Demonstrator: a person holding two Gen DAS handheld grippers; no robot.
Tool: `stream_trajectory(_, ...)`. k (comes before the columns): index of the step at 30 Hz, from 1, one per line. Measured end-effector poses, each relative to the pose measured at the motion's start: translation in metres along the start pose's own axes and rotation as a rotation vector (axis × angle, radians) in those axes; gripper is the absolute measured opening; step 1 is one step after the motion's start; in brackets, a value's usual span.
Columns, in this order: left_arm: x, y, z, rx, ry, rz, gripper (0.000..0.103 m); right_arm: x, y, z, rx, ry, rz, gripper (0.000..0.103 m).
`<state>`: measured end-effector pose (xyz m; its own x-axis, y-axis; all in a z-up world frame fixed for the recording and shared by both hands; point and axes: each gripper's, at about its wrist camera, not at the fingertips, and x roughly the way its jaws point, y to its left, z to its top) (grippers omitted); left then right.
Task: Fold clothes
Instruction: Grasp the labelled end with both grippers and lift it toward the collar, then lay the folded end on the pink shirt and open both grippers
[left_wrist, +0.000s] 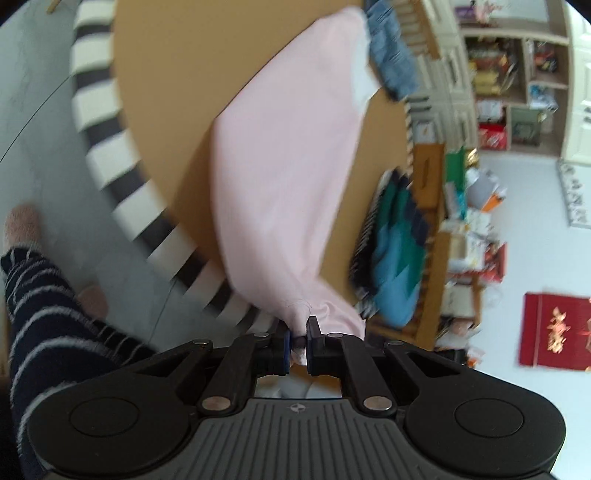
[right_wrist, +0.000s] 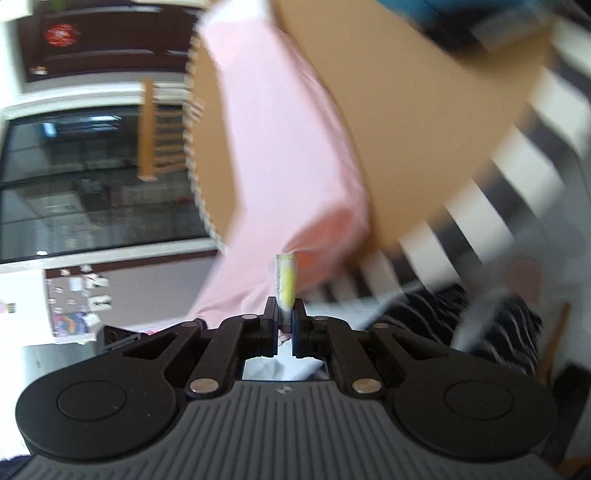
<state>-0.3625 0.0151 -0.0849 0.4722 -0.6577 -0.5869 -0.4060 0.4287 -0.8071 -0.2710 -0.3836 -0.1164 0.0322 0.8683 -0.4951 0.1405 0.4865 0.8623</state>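
Observation:
A pale pink garment (left_wrist: 280, 177) hangs stretched above the tan table (left_wrist: 166, 92). My left gripper (left_wrist: 298, 339) is shut on a bunched edge of it, and the cloth runs up and away from the pads. In the right wrist view the same pink garment (right_wrist: 273, 147) trails back over the table (right_wrist: 424, 110). My right gripper (right_wrist: 284, 314) is shut on another edge of it, where a small yellow-white label (right_wrist: 286, 280) sticks up between the pads. Both views are blurred by motion.
A black-and-white striped cloth (left_wrist: 110, 155) hangs round the table's rim. A blue-green folded pile (left_wrist: 395, 236) and a denim piece (left_wrist: 391, 55) lie at the far side. A person's striped sleeve (left_wrist: 40, 325) is at lower left. Shelves (left_wrist: 517, 81) and clutter stand beyond.

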Motion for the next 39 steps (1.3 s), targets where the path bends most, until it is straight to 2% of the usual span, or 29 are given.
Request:
stream_trajectory(2, 0.0, -0.028, 0.031, 0.049, -0.054, -0.029, 0.008, -0.001, 0.026, 0.033, -0.046, -0.046, 0.041, 0.006)
stream_trajectory(5, 0.006, -0.073, 0.096, 0.143, -0.12, -0.007, 0.008, 0.003, 0.073, 0.1, -0.116, -0.106, 0.079, 0.006)
stream_trajectory(7, 0.018, -0.097, 0.148, 0.165, -0.157, 0.014, 0.008, 0.009, 0.104, 0.155, -0.178, -0.156, 0.04, 0.006)
stream_trajectory(8, 0.03, -0.104, 0.178, 0.144, -0.164, 0.018, 0.008, 0.015, 0.116, 0.181, -0.189, -0.174, 0.022, 0.006)
stream_trajectory(12, 0.089, -0.133, 0.292, 0.078, -0.198, 0.058, 0.008, 0.053, 0.146, 0.284, -0.157, -0.264, -0.099, 0.006)
stream_trajectory(15, 0.14, -0.139, 0.366, 0.057, -0.21, 0.123, 0.008, 0.098, 0.141, 0.346, -0.061, -0.302, -0.178, 0.006)
stream_trajectory(18, 0.166, -0.131, 0.403, 0.041, -0.183, 0.177, 0.01, 0.123, 0.114, 0.384, 0.075, -0.351, -0.26, 0.009)
stream_trajectory(19, 0.175, -0.128, 0.416, 0.036, -0.173, 0.195, 0.02, 0.127, 0.105, 0.391, 0.125, -0.369, -0.279, 0.015)
stream_trajectory(20, 0.183, -0.126, 0.428, 0.031, -0.164, 0.213, 0.028, 0.125, 0.096, 0.392, 0.152, -0.378, -0.268, 0.031)
stream_trajectory(21, 0.182, -0.126, 0.435, 0.052, -0.164, 0.207, 0.042, 0.122, 0.088, 0.393, 0.179, -0.388, -0.256, 0.044)
stream_trajectory(22, 0.174, -0.127, 0.438, 0.067, -0.185, 0.175, 0.054, 0.12, 0.08, 0.393, 0.207, -0.397, -0.244, 0.068)
stream_trajectory(24, 0.158, -0.128, 0.445, 0.098, -0.226, 0.11, 0.061, 0.101, 0.074, 0.385, 0.195, -0.474, -0.171, 0.067)
stream_trajectory(26, 0.13, -0.129, 0.438, 0.167, -0.335, 0.057, 0.066, 0.08, 0.079, 0.366, 0.101, -0.597, -0.152, 0.065)
stream_trajectory(27, 0.12, -0.132, 0.429, 0.213, -0.372, 0.076, 0.071, 0.078, 0.086, 0.357, -0.003, -0.618, -0.171, 0.063)
stream_trajectory(28, 0.118, -0.131, 0.417, 0.271, -0.373, 0.105, 0.071, 0.077, 0.093, 0.347, -0.108, -0.638, -0.19, 0.062)
stream_trajectory(30, 0.113, -0.129, 0.392, 0.387, -0.373, 0.164, 0.072, 0.094, 0.107, 0.326, -0.317, -0.606, -0.297, 0.058)
stream_trajectory(32, 0.121, -0.12, 0.366, 0.434, -0.368, 0.254, 0.071, 0.115, 0.112, 0.313, -0.419, -0.572, -0.405, 0.055)
stream_trajectory(34, 0.136, -0.112, 0.343, 0.435, -0.348, 0.291, 0.071, 0.133, 0.108, 0.307, -0.451, -0.532, -0.417, 0.054)
stream_trajectory(36, 0.148, -0.101, 0.33, 0.432, -0.334, 0.318, 0.07, 0.145, 0.112, 0.307, -0.479, -0.531, -0.439, 0.051)
stream_trajectory(39, 0.16, -0.095, 0.323, 0.45, -0.361, 0.33, 0.07, 0.161, 0.119, 0.307, -0.527, -0.527, -0.476, 0.034)
